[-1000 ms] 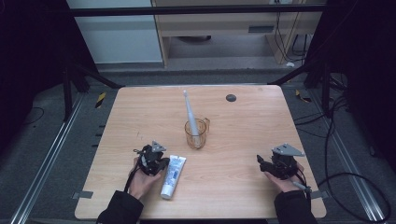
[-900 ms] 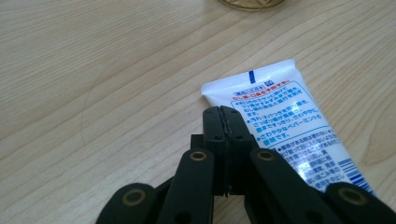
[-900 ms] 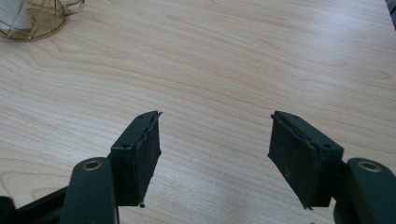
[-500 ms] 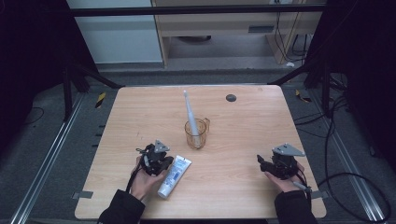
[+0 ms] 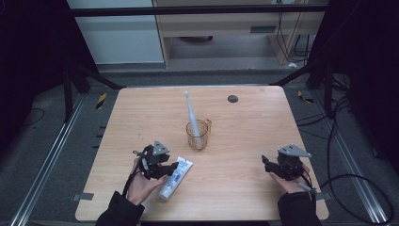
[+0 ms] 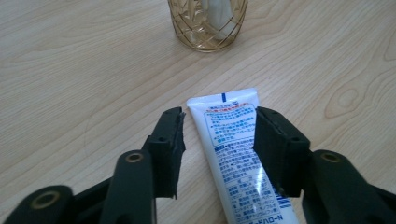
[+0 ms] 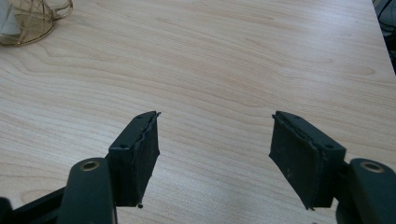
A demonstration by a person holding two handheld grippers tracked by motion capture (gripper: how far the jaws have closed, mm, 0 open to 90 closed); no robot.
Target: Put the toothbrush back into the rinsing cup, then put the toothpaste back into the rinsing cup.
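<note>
The left tongs (image 6: 217,140) have just been opening and stand apart around the flat crimped end of the white toothpaste tube (image 6: 236,158), which lies on the table (image 5: 244,188) between them; one pad looks very near the tube's edge, the other clear of it. The right tongs (image 7: 215,149) rest wide apart over bare wood, holding nothing. Beyond the tube stands an amber glass cup (image 5: 197,134) with a white toothbrush (image 5: 190,110) leaning in it.

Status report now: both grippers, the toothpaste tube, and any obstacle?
Left gripper jaws just opening, toothpaste tube between them on table. Right gripper open, empty. Cup beyond tube, apart.
</note>
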